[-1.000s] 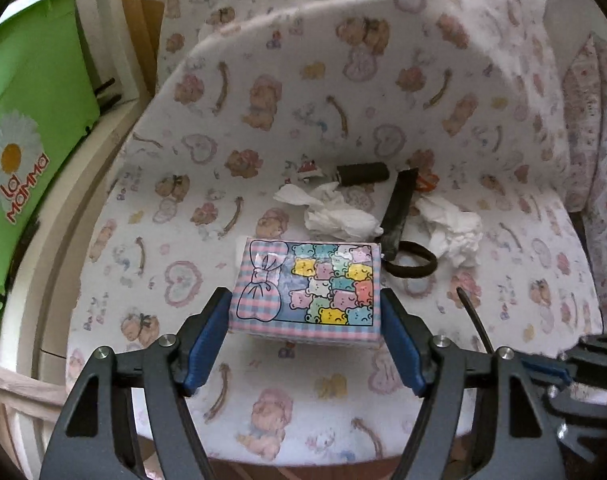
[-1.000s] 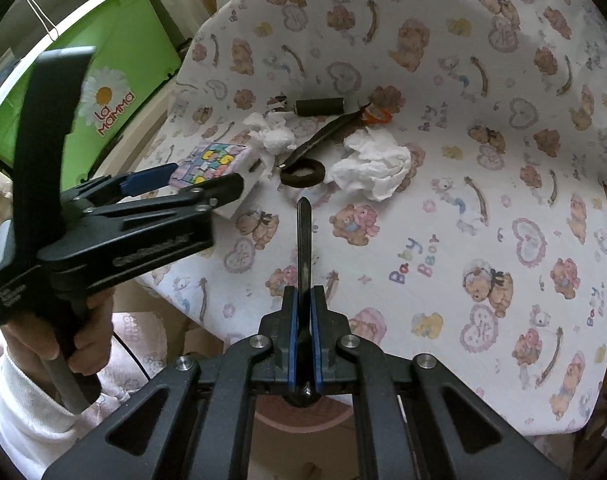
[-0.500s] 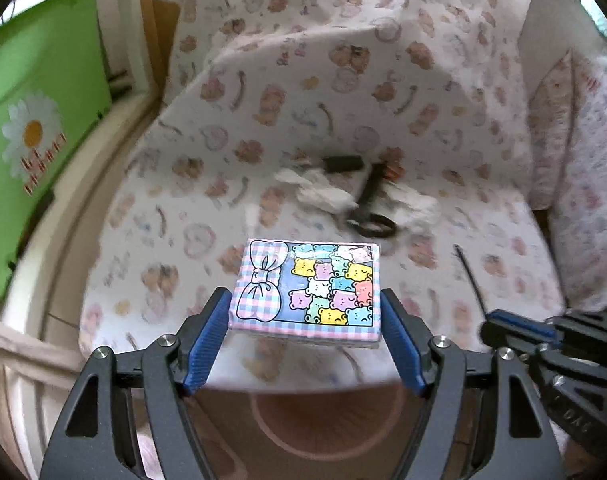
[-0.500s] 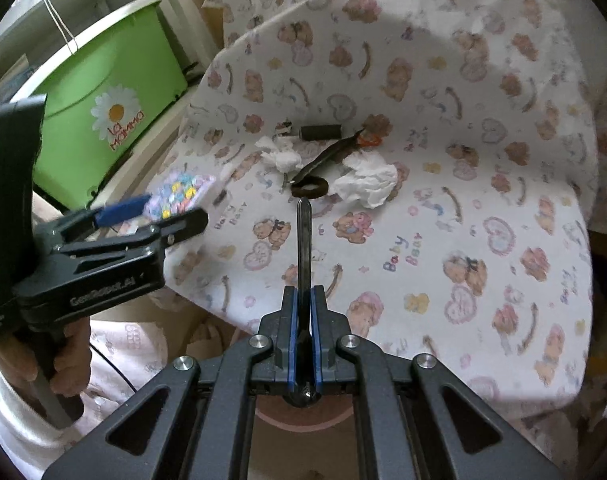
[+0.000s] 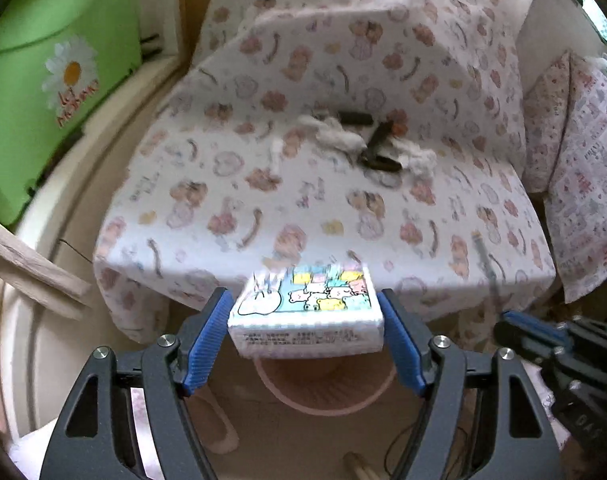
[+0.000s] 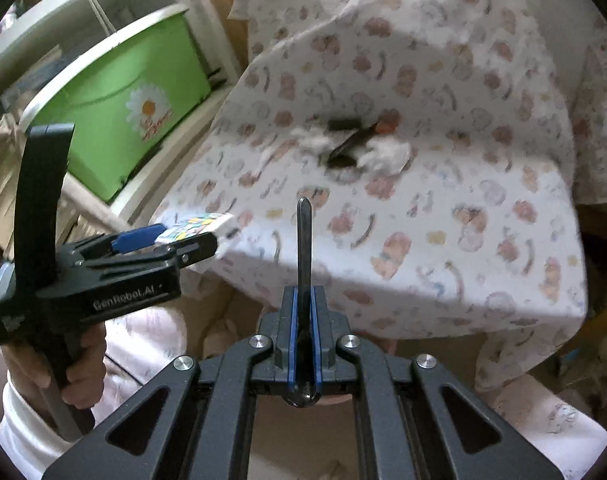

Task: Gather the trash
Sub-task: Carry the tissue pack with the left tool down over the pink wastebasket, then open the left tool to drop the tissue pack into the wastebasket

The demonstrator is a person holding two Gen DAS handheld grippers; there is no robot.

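Now left gripper (image 5: pixel 305 330) pinches tissue pack (image 5: pixel 306 312); right gripper (image 6: pixel 303 320) clamps, seemingly, a pen (image 6: pixel 303 240).

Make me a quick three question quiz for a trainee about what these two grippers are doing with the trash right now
1. True or false: the left gripper is shut on the tissue pack.
2. What does the right gripper hold?
A. a crumpled tissue
B. a thin dark stick
C. nothing
3. Fill in: below the tissue pack, past the edge of the bear-print cloth, sits a round pink ____.

Key
1. True: the blue pads press on both its sides.
2. B: the jaws are shut on it, and it points forward.
3. Bin, most likely; only its rim and ribbed inside show. Crumpled tissues remain on the cloth.
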